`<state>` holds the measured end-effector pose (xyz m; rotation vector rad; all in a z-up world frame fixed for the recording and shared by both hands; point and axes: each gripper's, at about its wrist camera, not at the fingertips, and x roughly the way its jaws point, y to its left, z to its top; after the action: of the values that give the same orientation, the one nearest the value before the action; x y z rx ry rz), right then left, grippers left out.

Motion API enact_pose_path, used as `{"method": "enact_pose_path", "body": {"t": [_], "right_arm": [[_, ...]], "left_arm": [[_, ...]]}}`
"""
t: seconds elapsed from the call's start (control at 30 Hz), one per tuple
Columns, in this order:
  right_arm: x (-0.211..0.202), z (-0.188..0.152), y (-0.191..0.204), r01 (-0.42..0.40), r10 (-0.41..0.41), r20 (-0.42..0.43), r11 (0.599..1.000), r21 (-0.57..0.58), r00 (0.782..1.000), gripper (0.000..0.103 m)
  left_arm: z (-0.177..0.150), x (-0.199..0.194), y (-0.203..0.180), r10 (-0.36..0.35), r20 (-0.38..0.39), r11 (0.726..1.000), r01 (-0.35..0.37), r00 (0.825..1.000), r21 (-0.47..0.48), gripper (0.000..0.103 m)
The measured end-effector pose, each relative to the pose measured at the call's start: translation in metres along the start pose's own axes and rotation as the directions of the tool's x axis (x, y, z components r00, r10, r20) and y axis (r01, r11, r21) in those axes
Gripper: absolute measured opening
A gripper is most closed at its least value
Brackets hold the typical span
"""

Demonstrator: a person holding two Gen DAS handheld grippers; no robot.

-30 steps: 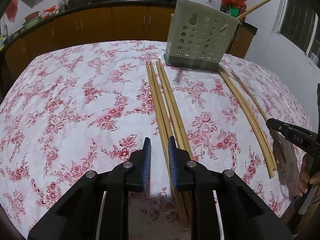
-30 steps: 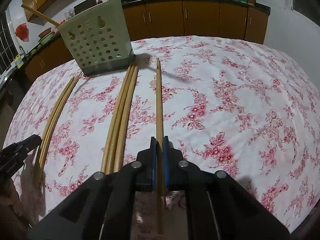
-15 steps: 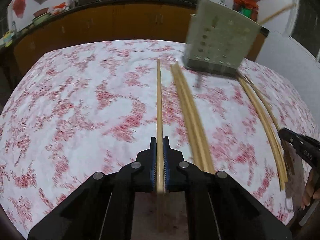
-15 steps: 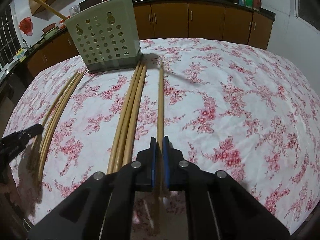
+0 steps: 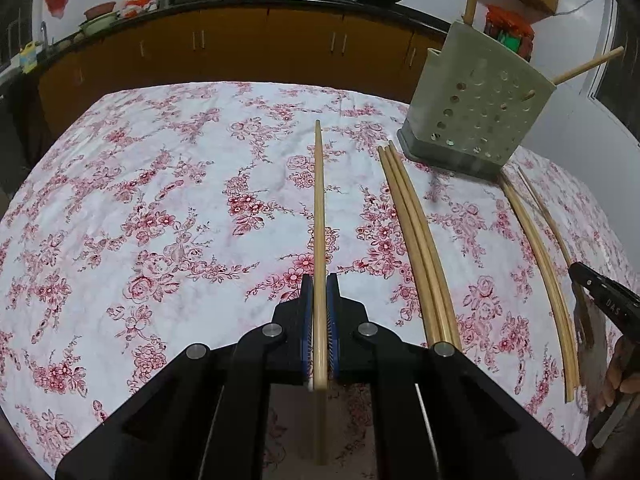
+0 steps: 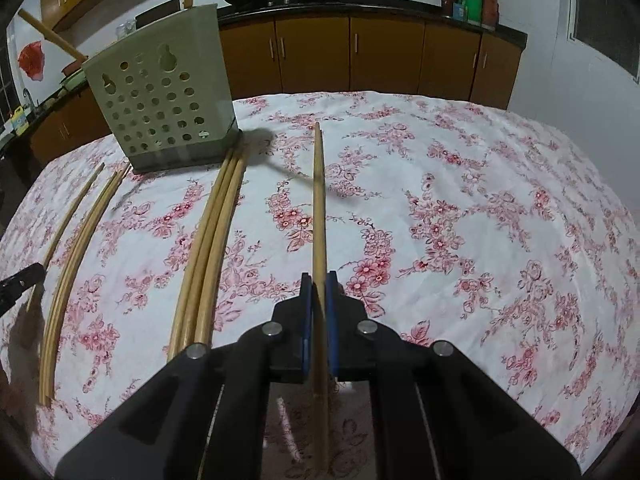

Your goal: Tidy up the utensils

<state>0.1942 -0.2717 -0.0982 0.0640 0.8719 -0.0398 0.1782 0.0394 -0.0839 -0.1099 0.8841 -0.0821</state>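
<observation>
1. Kitchen table, floral cloth [image 5: 160, 220]; perforated holder [image 5: 476, 112] at the far edge, two chopsticks already inside.
2. Left gripper [image 5: 319, 312] clamps one chopstick [image 5: 319, 208]; right gripper [image 6: 319, 312] clamps another [image 6: 318, 200].
3. Remaining: three chopsticks [image 5: 416, 240] plus a further group [image 5: 540, 248] on the cloth. Judged under half done.

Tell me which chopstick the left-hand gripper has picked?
The lone chopstick clamped between the left gripper's blue pads; the bundle of three to its right lies loose on the tablecloth.

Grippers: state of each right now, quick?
Left gripper: shut on a chopstick, lifted off the tablecloth.
Right gripper: shut on a chopstick.
</observation>
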Motion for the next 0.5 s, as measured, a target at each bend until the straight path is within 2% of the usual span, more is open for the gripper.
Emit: {"method": "enact_pose_path", "body": {"t": [0.5], "right_arm": [[0.0, -0.001, 0.0005, 0.004, -0.004, 0.0, 1.0, -0.003, 1.0, 0.01]], "left_arm": [[0.0009, 0.0006, -0.0012, 0.009, -0.003, 1.0, -0.009, 1.0, 0.005, 0.008]]}}
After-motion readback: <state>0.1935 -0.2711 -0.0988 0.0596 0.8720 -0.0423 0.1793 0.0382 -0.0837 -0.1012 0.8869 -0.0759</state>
